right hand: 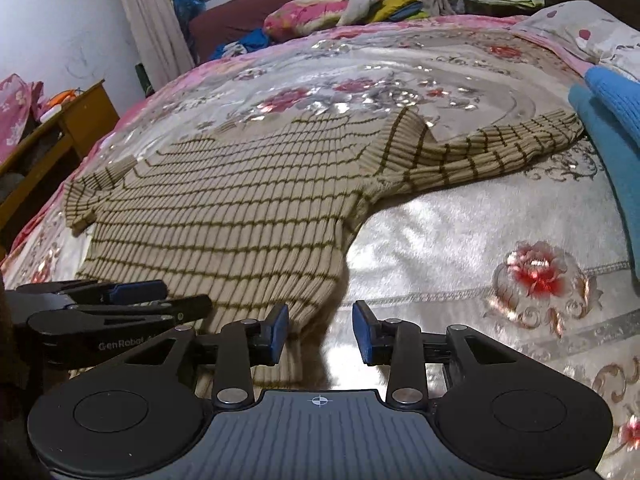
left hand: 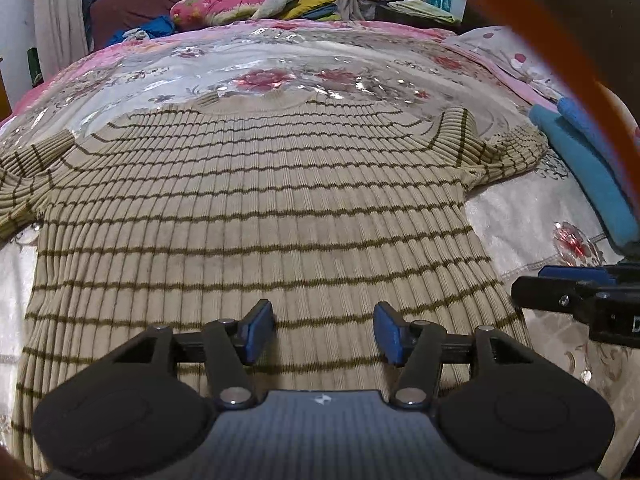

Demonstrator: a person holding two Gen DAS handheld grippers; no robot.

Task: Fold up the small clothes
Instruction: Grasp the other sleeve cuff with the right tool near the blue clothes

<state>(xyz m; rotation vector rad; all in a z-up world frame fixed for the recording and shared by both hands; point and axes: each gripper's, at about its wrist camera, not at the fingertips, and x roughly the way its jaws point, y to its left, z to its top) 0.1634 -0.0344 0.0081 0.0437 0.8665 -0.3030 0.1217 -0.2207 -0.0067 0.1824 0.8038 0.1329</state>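
Observation:
A beige knitted sweater (left hand: 256,200) with thin dark stripes lies flat on the bed, neck at the far end and both sleeves bent out to the sides. My left gripper (left hand: 324,332) hovers open above the lower middle of its body, with only fabric below the blue pads. In the right wrist view the sweater (right hand: 224,208) fills the left half. My right gripper (right hand: 322,332) stands open over its near right hem corner, the left pad above the hem and the right pad above the bedspread. Each gripper shows in the other's view: the right gripper (left hand: 532,280), the left gripper (right hand: 186,296).
A shiny floral bedspread (right hand: 460,240) covers the bed. Folded blue clothes (right hand: 608,128) lie at the right edge by the sleeve end. Pillows and piled cloth (left hand: 240,4) sit at the headboard. A wooden bedside cabinet (right hand: 80,116) stands left of the bed. An orange strap (left hand: 560,60) crosses the upper right.

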